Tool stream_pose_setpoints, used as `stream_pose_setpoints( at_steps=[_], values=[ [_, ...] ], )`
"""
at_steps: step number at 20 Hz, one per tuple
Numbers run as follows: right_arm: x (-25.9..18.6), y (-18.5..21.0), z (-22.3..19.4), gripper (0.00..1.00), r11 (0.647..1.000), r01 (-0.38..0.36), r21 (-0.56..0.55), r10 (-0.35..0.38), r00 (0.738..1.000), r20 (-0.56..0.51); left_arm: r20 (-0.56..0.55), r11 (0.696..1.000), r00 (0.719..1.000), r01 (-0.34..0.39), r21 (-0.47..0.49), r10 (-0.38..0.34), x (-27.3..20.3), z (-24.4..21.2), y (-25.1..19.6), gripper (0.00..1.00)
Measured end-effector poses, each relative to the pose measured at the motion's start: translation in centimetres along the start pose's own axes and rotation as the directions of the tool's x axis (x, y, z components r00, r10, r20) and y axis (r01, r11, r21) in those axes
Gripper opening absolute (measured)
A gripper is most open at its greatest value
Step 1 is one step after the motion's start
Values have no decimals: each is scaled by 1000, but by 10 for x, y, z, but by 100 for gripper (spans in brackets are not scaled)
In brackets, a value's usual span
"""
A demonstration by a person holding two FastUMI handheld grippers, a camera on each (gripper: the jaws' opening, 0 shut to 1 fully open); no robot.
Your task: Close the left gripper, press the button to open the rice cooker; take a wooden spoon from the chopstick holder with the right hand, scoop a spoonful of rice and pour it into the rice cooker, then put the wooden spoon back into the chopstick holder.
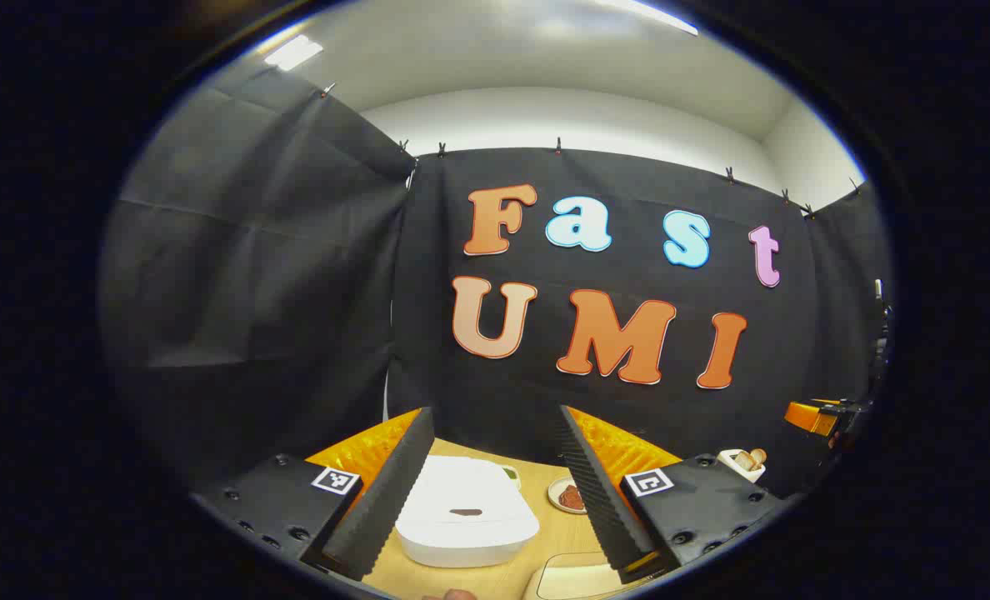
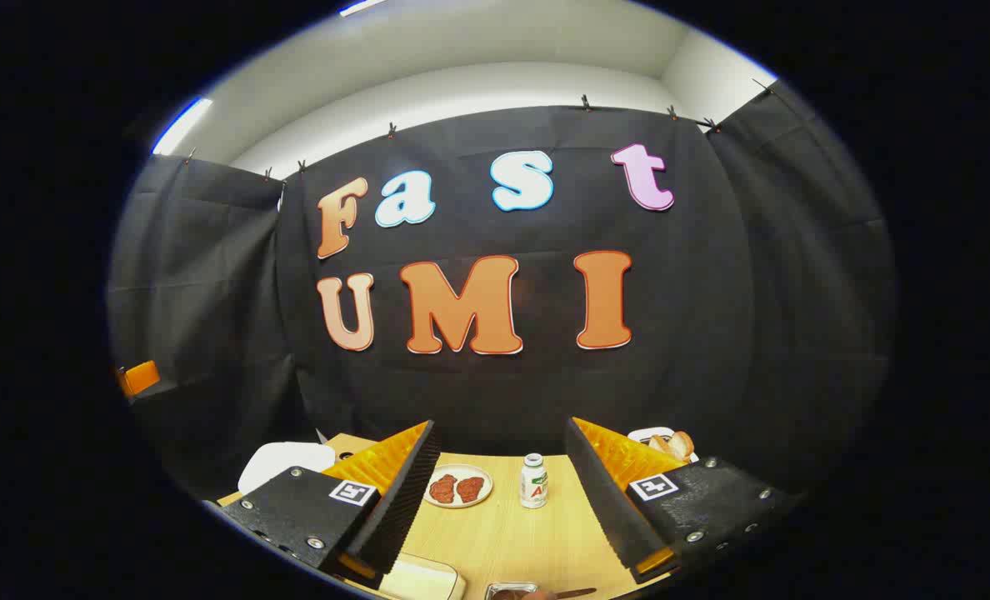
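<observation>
1. Left tool [image 1: 495, 492]: fingers spread apart, nothing between them, held above the counter [image 1: 562, 533] and aimed at the white rice cooker [image 1: 466, 521].
2. Rice cooker: lid down, resting on the counter just ahead of the left tool, framed between its fingers. A dark oval mark on the lid top [image 1: 465, 512] is probably the release button; too small to confirm.
3. Judged step: the very start. Bring the left fingers together first, then press the button with the joined tips.
4. Handling, rice cooker: rigid, smooth plastic shell, likely light when empty. Press straight down to avoid sliding the body across the counter. Expect a sprung lid; keep the tool out of the lid's swing.
5. Right tool [image 2: 503, 492]: fingers likewise apart and empty, above the counter.
6. Ahead of the right tool: a small plate with two reddish pieces of food [image 2: 457, 487], a small white bottle [image 2: 533, 482] standing upright, and at the far right a white chopstick holder [image 2: 657, 437] with rounded wooden ends [image 2: 678, 444] showing above its rim.
7. Handling, wooden spoon: stiff, light, dry wood, low slip risk. Grip the upper handle crosswise and lift straight up to avoid tipping the holder.
8. Rice supply: cannot tell which container holds it.
</observation>
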State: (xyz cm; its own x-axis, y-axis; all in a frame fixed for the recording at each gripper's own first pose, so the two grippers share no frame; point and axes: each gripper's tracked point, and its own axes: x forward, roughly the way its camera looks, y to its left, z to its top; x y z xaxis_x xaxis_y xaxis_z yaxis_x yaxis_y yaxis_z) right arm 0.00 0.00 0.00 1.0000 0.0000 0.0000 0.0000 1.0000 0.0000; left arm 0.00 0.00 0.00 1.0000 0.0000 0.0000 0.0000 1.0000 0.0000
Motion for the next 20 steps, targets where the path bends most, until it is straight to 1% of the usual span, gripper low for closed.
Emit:
stream_pose_setpoints(
  at_steps=[3,5,6,7,8,9,10,12,13,14,15,16,20],
  values=[
    [-3,2,-2,95,1000,-1,-9,1,1000,0,20,1000,1000,2,22,-3,-3,8,-4,99],
    [-3,-1,-6,95,999,25,-20,-25,1000,-11,15,998,1000,24,57,-25,3,5,-8,98],
    [-8,-2,-8,100,999,38,-23,-38,999,-14,11,998,999,32,60,-33,10,2,-7,97],
    [-11,-3,-7,95,998,55,-23,-55,998,-5,-5,998,999,46,49,-46,19,-1,-10,98],
    [-14,-4,-7,95,997,77,-18,-77,997,-2,-36,996,997,75,40,-73,26,-10,-16,99],
    [-20,-5,-8,100,995,96,-12,-96,995,-3,-60,993,992,110,39,-108,32,-17,-21,100],
    [-25,-5,-9,100,994,107,-5,-107,994,-5,-58,991,991,127,45,-124,40,-19,-20,100],
    [-35,-12,-8,100,990,141,4,-141,990,-4,-60,991,991,126,51,-122,54,-23,-14,100],
    [-37,-17,-11,95,986,167,5,-167,986,-16,-58,989,989,139,39,-137,55,-24,-16,100],
    [-41,-21,-13,95,982,191,8,-190,981,-28,-69,988,986,151,23,-149,57,-27,-16,100],
    [-46,-24,-13,100,979,204,15,-204,979,-19,-86,986,983,165,10,-164,56,-31,-16,100],
    [-51,-24,-11,95,977,211,22,-211,977,-9,-95,985,981,172,7,-170,55,-32,-11,100],
    [-74,-39,-23,95,966,259,16,-258,966,-29,-68,984,982,175,13,-174,49,-23,7,100]
  ],
)
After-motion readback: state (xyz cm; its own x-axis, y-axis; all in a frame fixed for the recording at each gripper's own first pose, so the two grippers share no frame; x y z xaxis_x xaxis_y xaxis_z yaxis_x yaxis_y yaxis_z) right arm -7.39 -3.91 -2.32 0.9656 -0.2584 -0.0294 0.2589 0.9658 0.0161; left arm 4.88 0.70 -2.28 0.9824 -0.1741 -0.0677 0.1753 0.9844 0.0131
